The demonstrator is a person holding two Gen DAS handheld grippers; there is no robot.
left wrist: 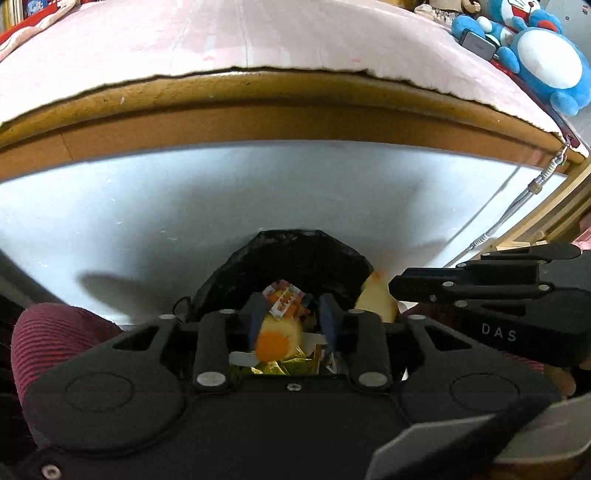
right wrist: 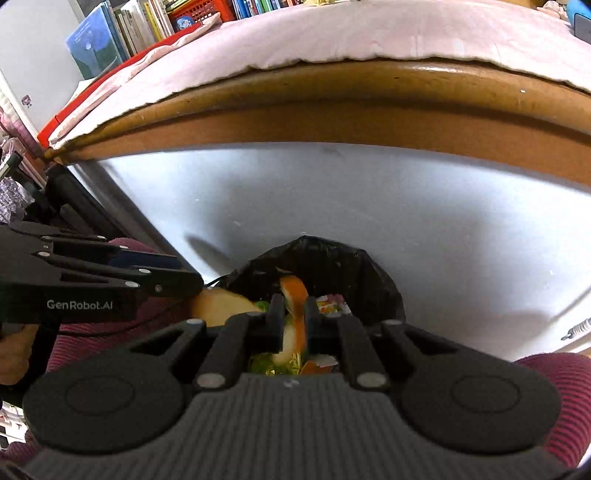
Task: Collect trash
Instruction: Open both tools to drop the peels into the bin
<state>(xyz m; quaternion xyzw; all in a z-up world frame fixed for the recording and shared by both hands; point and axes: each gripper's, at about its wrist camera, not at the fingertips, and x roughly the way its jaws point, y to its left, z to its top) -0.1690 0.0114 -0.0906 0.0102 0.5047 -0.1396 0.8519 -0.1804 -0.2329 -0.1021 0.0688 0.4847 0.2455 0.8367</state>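
We see the black trash bag [left wrist: 295,254] standing open on the floor against a white panel [left wrist: 258,192] under a brown wooden table edge [left wrist: 295,110], and we take the bag as our landmark. Inside it lie bright wrappers [left wrist: 284,301] and gold foil [left wrist: 280,367].

Over the bag's mouth our left gripper [left wrist: 291,321] has its blue-padded fingers spread, and a pale peel piece with an orange end [left wrist: 275,339] sits between them, close to the left pad; through the blur we cannot tell whether it still touches that pad.

At the bag's right side in the left wrist view, our right gripper [right wrist: 294,325] is pressed together on an orange peel strip [right wrist: 295,295], which sticks out past the fingertips above the bag's opening.

A striped maroon sleeve or trouser leg [left wrist: 44,332] shows on each side of the bag. Above the table edge lies a pink cloth [left wrist: 221,37], with a blue plush toy [left wrist: 543,62] far up and right of the bag, and books [right wrist: 122,33] up and left.
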